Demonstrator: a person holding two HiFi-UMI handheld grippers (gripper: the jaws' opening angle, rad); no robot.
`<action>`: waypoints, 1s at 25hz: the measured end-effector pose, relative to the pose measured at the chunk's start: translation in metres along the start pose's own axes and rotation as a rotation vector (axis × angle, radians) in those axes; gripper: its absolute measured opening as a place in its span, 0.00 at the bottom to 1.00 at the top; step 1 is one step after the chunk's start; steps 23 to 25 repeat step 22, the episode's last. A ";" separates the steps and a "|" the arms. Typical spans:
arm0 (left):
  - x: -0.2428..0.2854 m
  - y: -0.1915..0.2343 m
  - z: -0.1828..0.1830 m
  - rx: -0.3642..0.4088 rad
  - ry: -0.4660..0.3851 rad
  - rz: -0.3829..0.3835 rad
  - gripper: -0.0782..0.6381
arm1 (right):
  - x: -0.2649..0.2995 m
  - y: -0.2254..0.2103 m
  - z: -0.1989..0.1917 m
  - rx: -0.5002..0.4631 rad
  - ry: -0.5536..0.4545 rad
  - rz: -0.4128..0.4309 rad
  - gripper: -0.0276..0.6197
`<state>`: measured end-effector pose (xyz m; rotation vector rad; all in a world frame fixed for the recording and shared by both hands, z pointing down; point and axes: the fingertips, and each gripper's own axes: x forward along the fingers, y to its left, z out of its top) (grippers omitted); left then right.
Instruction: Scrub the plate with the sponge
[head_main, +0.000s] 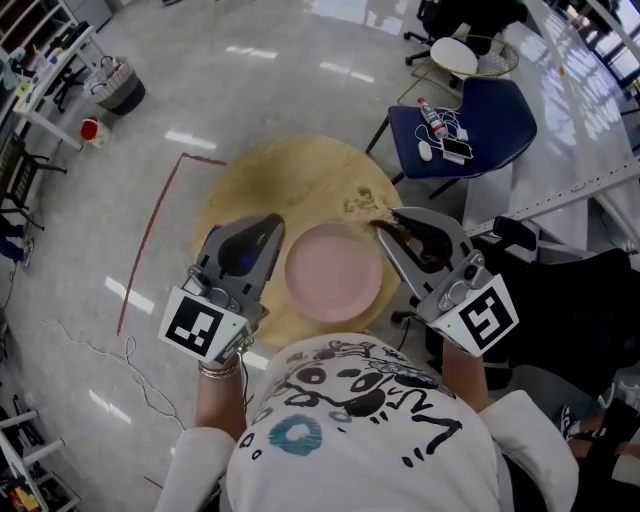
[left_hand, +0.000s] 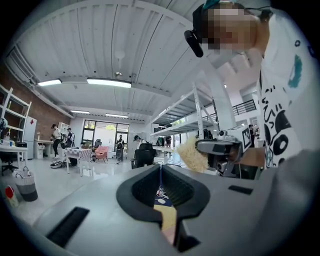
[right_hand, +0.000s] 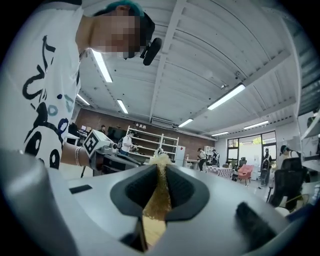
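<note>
text: none readable | signs: black-white square codes (head_main: 203, 326) on left tool (head_main: 265, 228), right tool (head_main: 388, 224)

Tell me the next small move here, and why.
Probably lower the right gripper toward the pink plate until the sponge meets its face. The jaws are clamped on the sponge, which in the head view sits by the plate's upper right rim, apparently off it, while the plate lies on the round table.
</note>
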<state>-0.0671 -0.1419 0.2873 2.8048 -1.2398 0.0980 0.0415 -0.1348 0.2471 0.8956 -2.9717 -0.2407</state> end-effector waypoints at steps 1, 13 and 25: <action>0.000 0.000 0.000 0.001 -0.003 0.000 0.15 | 0.001 0.000 -0.001 0.002 0.002 0.001 0.14; -0.002 -0.010 0.009 -0.021 -0.063 -0.028 0.14 | -0.002 0.004 0.000 0.007 -0.006 0.006 0.14; -0.005 -0.010 0.005 0.009 -0.045 -0.018 0.14 | -0.003 0.011 0.000 -0.025 0.016 0.011 0.14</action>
